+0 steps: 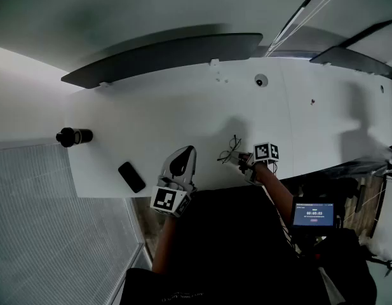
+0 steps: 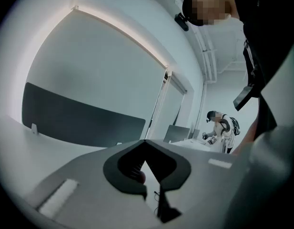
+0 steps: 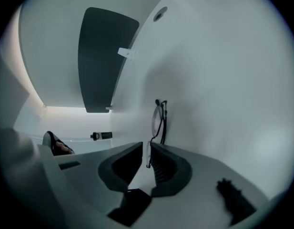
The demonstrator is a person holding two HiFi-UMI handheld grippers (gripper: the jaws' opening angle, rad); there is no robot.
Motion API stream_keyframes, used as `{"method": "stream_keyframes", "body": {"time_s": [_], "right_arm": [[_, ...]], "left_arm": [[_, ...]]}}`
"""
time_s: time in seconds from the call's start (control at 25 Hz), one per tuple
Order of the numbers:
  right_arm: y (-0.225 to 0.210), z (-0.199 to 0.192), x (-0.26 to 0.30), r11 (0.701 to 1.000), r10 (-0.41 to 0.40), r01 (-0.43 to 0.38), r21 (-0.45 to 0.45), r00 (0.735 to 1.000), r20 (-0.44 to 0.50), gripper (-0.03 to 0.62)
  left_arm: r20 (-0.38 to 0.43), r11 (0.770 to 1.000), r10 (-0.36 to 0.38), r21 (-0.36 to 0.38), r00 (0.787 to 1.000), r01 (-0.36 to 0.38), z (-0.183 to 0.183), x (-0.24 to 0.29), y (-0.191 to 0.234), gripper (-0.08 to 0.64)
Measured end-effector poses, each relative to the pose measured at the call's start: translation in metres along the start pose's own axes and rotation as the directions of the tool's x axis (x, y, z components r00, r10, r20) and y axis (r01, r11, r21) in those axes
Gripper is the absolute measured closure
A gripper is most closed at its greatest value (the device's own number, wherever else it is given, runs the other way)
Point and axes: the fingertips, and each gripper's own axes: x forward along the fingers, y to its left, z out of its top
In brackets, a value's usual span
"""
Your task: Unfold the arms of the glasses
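Observation:
The thin wire-framed glasses (image 1: 230,149) lie on the white table (image 1: 183,107), just ahead of my right gripper (image 1: 245,164). In the right gripper view the glasses (image 3: 159,119) show edge-on, and the end of one arm reaches back into the narrow slit between the jaws of the right gripper (image 3: 147,146). That arm lies along the right jaw, with a sliver of light on its other side. My left gripper (image 1: 181,164) hovers over the table's near edge, left of the glasses, shut on nothing. From the left gripper (image 2: 146,143), the closed tips meet in a point.
A black phone (image 1: 131,176) lies near the table's front left. A black cylinder (image 1: 74,136) rests on its side at the left edge. Dark divider panels (image 1: 164,56) line the far side. A lit screen (image 1: 313,213) sits low on the right, off the table.

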Motion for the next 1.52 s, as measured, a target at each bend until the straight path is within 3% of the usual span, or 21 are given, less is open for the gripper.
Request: {"method": "stream_keyframes", "body": {"time_s": [0.4, 0.92, 1.32, 1.52], "right_arm": [[-0.009, 0.008, 0.011, 0.994, -0.113, 0.113, 0.003, 0.993, -0.031, 0.535], [-0.004, 0.007, 0.011, 0.993, -0.120, 0.121, 0.007, 0.992, -0.036, 0.563], [0.002, -0.001, 0.008, 0.997, -0.030, 0.032, 0.068, 0.999, -0.027, 0.571], [0.016, 0.002, 0.004, 0.988, 0.112, -0.115, 0.105, 0.993, 0.031, 0.572]], "left_arm": [[-0.010, 0.999, 0.005, -0.033, 1.000, -0.005, -0.004, 0.001, 0.009, 0.554], [-0.005, 1.000, 0.013, -0.024, 1.000, -0.014, -0.002, -0.005, 0.016, 0.555], [-0.007, 0.999, 0.025, -0.045, 1.000, -0.025, -0.008, -0.007, 0.016, 0.554], [-0.019, 0.999, 0.014, -0.040, 1.000, -0.015, -0.011, -0.006, 0.012, 0.554]]}}
